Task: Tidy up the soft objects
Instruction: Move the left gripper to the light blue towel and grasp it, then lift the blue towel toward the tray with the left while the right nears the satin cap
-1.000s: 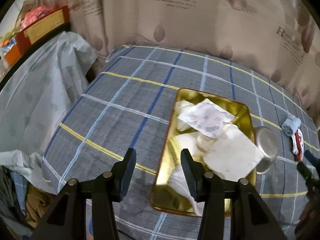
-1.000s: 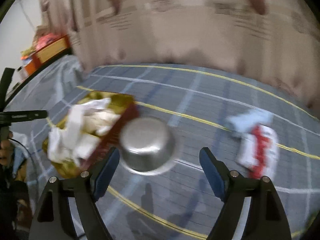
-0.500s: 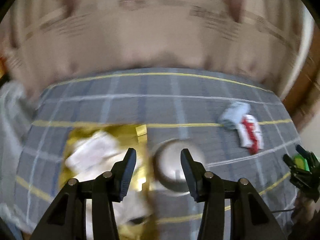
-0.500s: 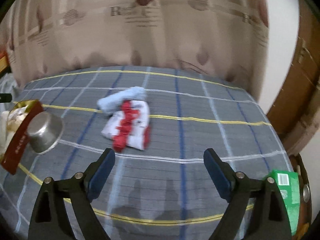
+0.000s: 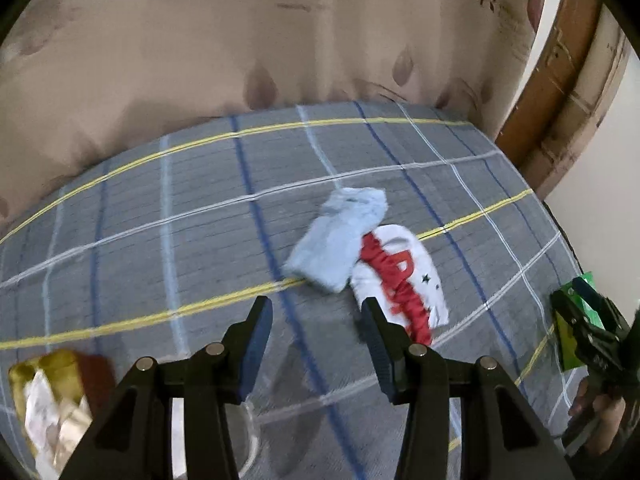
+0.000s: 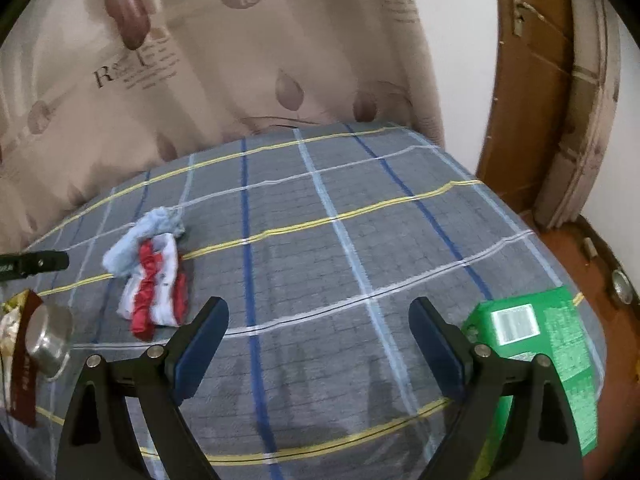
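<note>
A light blue folded cloth (image 5: 340,236) lies on the grey plaid bedspread (image 5: 160,240), partly over a white and red sock (image 5: 404,280). My left gripper (image 5: 316,320) hovers open just in front of both, nothing between its fingers. In the right wrist view the blue cloth (image 6: 136,244) and the sock (image 6: 158,284) lie at the left. My right gripper (image 6: 320,320) stands wide open over bare bedspread (image 6: 320,264), well to the right of them, holding nothing. The right gripper also shows at the left wrist view's right edge, in a hand.
A gold tin (image 5: 44,380) with white cloths sits at the lower left, beside a steel bowl (image 6: 46,340). A green box (image 6: 540,360) lies at the bed's right corner. A beige curtain (image 6: 240,60) hangs behind; a wooden door (image 6: 532,80) stands at the right.
Both grippers have swung right, away from the gold tin and bowl, toward the blue cloth and sock. The right gripper's jaws have spread a little wider. The green box has come into view.
</note>
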{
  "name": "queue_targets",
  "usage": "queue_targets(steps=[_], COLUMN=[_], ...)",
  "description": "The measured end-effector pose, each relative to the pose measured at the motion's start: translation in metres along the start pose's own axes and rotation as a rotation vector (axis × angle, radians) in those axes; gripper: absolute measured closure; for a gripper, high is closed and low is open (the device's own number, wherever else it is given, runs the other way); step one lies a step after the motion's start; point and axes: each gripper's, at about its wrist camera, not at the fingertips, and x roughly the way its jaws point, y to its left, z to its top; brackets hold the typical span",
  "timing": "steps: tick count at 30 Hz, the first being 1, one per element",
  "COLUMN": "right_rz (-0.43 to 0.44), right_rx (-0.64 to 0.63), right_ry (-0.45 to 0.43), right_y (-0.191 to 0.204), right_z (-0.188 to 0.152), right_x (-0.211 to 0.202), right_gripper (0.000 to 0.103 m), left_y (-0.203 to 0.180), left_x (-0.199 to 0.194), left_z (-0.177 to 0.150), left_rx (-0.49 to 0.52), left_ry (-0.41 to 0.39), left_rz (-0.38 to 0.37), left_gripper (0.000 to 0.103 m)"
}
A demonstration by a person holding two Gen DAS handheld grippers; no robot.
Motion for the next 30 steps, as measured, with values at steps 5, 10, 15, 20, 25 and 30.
queue_targets(steps=[5, 10, 15, 20, 25, 30], right_rz=[-0.064, -0.110, -0.091, -0.088, -0.081, -0.082], right_rx=[0.026, 0.102, 0.133, 0.087, 0.085, 0.086], right_ry=[-0.010, -0.028, -0.014, -0.001, 0.004, 0.001], right_y=[-0.012, -0.031, -0.036, -0.026, -0.024, -0.024], right_z=[0.002, 0.005, 0.005, 0.004, 0.004, 0.004], right_x=[-0.002, -0.004, 0.000, 0.003, 0.004, 0.003], right_gripper=[0.013, 0.013, 0.013, 0.013, 0.013, 0.013], left_y=[-0.011, -0.014, -0.015, -0.009, -0.005, -0.008], left_x=[0.034, 0.065, 0.088, 0.107, 0.106, 0.097], left_z=[0.019, 0.032, 0.042, 0.040, 0.037, 0.034], left_rx=[0.005, -0.010, -0.001, -0.054, -0.080, -0.074], left_ry=[0.048, 0.079, 0.098, 0.114, 0.110, 0.079], left_rz=[-0.034, -0.018, 0.025, 0.042, 0.044, 0.062], left_gripper=[0.056, 0.056, 0.056, 0.056, 0.080, 0.084])
